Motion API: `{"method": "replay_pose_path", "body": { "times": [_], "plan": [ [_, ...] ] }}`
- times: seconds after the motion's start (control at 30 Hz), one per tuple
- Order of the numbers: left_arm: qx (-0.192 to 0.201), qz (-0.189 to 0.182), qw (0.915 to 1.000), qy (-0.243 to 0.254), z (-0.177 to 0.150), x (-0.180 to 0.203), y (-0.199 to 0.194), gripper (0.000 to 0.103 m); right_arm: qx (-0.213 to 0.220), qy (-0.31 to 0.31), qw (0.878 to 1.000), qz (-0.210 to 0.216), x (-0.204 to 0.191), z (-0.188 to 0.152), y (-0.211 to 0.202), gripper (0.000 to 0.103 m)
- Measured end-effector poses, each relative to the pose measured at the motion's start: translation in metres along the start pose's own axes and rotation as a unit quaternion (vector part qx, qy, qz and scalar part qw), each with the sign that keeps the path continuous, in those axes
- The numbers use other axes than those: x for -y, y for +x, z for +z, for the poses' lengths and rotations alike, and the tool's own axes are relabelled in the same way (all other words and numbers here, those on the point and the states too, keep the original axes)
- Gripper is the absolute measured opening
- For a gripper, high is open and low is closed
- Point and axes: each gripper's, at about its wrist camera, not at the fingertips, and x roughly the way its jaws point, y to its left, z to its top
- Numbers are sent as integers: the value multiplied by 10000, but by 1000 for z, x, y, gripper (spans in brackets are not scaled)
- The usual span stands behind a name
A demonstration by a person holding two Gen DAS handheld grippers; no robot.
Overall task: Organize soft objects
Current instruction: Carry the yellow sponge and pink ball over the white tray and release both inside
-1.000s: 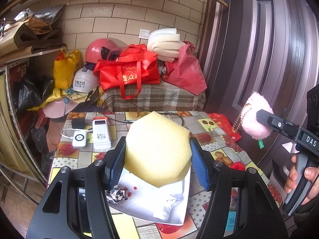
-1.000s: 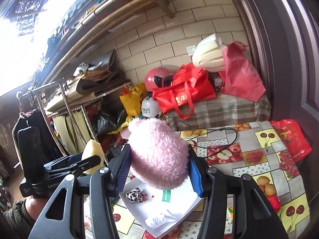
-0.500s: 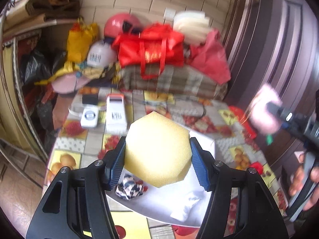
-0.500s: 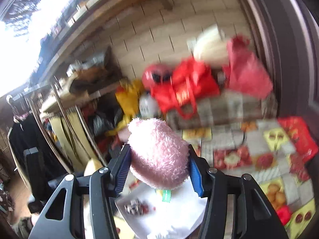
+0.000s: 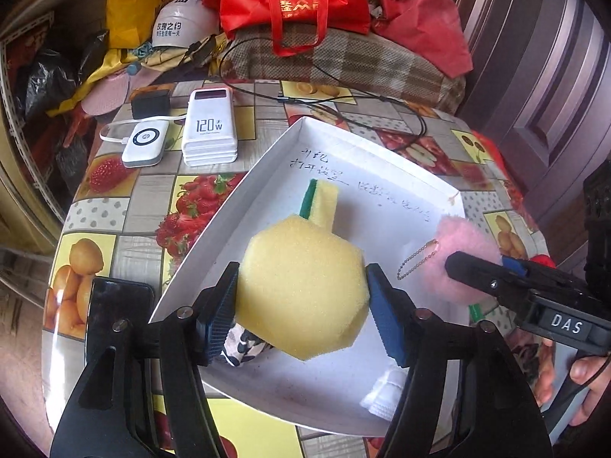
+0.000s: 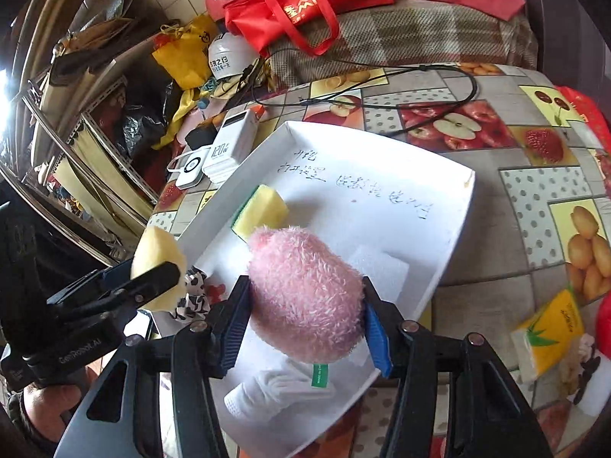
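Observation:
My left gripper (image 5: 303, 267) holds a yellow hexagonal sponge (image 5: 301, 290) just above the near left part of the white tray (image 5: 229, 217). Its jaws are opening, though both pads still touch the sponge. My right gripper (image 6: 305, 280) is shut on a pink plush (image 6: 305, 297) with a bead chain, low over the tray's (image 6: 439, 229) near right part; its jaws are easing apart too. In the tray lie a yellow-green scouring sponge (image 5: 322, 202), a black-and-white cloth (image 5: 244, 347) and a white glove (image 6: 275, 385). The right wrist view shows the left gripper (image 6: 152, 278) at the left.
The tray sits on a fruit-print tablecloth. Two white power banks (image 5: 208, 129) and a black cable (image 5: 343, 87) lie behind it. A yellow tissue pack (image 6: 550, 332) lies to the right. Bags and helmets pile up at the back, and a dark door stands on the right.
Both grippers have come down and tilted toward the table, bringing the sponge and the plush from mid-air to just over the tray. Both objects stay between the pads.

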Motion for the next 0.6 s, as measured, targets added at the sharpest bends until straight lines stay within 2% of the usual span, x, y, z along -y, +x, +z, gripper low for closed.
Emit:
{"method": "replay_pose_path", "body": {
  "times": [0.1,0.13,0.17,0.2,0.23,0.37,0.6],
  "plan": [
    [94,169,9998,92,0,0,1,87,131,-71,9999,-57,-4,6,-1,63],
    [132,233,9996,116,0,-1,0,92,155,-94,9998,-62,-6,6,-2,74],
    [155,321,9993,131,1,-2,0,96,187,-134,9997,-80,-7,8,-1,91],
    [152,383,9991,128,1,-2,0,103,239,-181,9995,-109,-9,8,-2,97],
    [146,377,9991,110,1,-3,1,103,288,-223,9992,-146,-9,8,-2,103],
    [211,410,9989,52,0,-5,-5,103,345,-464,9974,-424,-15,7,-1,103],
    [456,431,9980,65,1,-2,-30,103,407,-522,9968,-442,-20,0,-17,103]
  ]
}}
